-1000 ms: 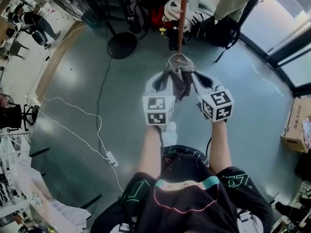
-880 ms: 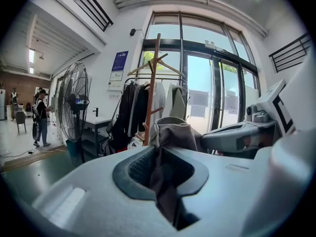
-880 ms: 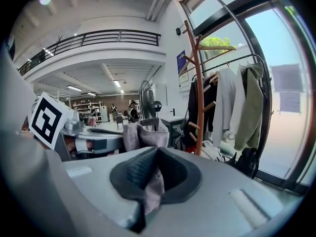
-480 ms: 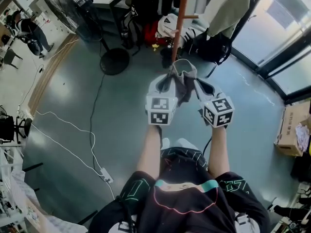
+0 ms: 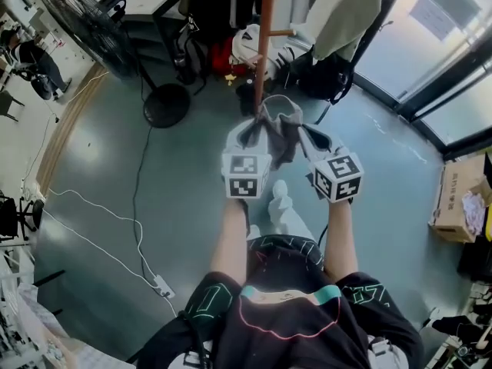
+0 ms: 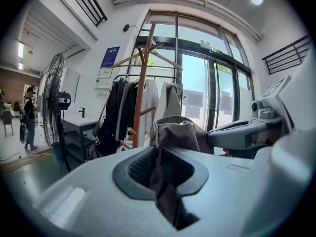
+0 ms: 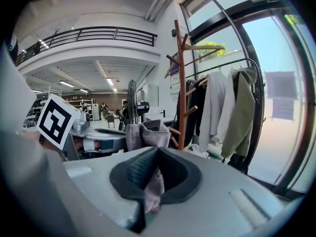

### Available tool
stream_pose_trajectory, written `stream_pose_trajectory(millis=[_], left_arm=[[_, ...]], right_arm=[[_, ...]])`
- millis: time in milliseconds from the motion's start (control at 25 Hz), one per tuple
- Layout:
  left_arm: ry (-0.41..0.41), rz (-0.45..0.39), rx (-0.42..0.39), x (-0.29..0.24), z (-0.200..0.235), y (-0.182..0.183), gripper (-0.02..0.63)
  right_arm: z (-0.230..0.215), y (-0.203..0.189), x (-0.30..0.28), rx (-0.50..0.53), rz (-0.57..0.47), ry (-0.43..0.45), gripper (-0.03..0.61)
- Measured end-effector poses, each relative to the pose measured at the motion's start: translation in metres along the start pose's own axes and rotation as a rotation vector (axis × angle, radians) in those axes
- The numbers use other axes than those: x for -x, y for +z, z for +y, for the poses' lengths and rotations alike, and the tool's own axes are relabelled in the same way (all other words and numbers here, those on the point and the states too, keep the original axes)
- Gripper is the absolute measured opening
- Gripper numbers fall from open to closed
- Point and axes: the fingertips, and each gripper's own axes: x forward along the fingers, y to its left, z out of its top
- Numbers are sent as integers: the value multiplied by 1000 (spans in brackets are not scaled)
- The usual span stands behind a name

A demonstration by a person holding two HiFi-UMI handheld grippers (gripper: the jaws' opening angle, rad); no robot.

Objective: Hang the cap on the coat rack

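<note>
A grey-brown cap (image 5: 281, 129) hangs between my two grippers in front of me. My left gripper (image 5: 257, 126) is shut on the cap's left edge, and the fabric (image 6: 165, 181) runs down between its dark pads. My right gripper (image 5: 301, 132) is shut on the right edge, with cloth (image 7: 154, 187) pinched in its jaws. The wooden coat rack (image 5: 263, 41) rises just beyond the cap. Its pole and pegs (image 6: 141, 90) stand ahead and left of the cap (image 6: 178, 134) in the left gripper view, and the rack (image 7: 181, 83) stands just right of the cap (image 7: 147, 134) in the right gripper view.
Coats hang on a rail (image 7: 224, 112) behind the rack, and bags (image 5: 254, 48) lie at its foot. A standing fan (image 5: 92, 33) is to the left with its round base (image 5: 165, 104) on the floor. White cables (image 5: 115, 241) cross the floor at left. A cardboard box (image 5: 456, 202) sits at right.
I have walked forward with the cap held in both grippers. The coat rack, fan and bags have come nearer, and the rack pole has shifted left. Both grips are unchanged.
</note>
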Motion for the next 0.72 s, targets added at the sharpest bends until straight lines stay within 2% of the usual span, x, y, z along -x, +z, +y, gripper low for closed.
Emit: stream_pose_trajectory(millis=[160, 360, 720], left_arm=[[67, 19, 7, -29, 17, -2, 49], [120, 35, 21, -77, 33, -1, 49], [274, 127, 65, -121, 74, -23, 49]], right_arm=[[-15, -1, -35, 10, 17, 71, 12], [-57, 7, -79, -1, 20, 119, 12], [-78, 0, -156, -36, 72, 288, 12]])
